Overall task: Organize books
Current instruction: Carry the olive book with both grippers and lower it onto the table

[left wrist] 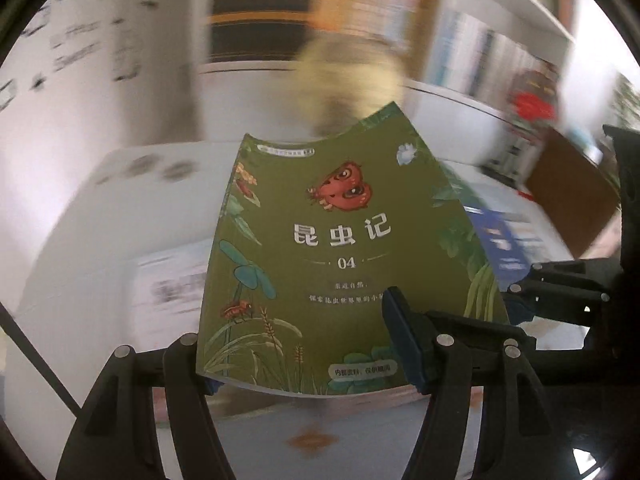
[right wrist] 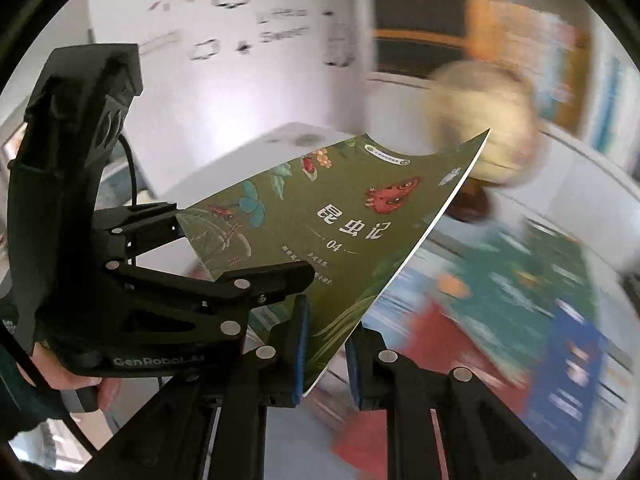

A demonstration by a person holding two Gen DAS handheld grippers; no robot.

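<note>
Lifting a green insect book clear of the worktop, both claws on its lower edge.

From where I stand, the left claw is pinching the book's bottom edge at six o'clock, blue pads on either side of the cover. The right claw has its pads either side of the corner, but I cannot tell whether they are truly biting. More books lie loose on the worktop under it, all blurred. I'd judge this the carrying step; the bookshelf stands at about two o'clock, so next comes swinging it that way, turned upright and slid between spines without the thin cover buckling.
</note>
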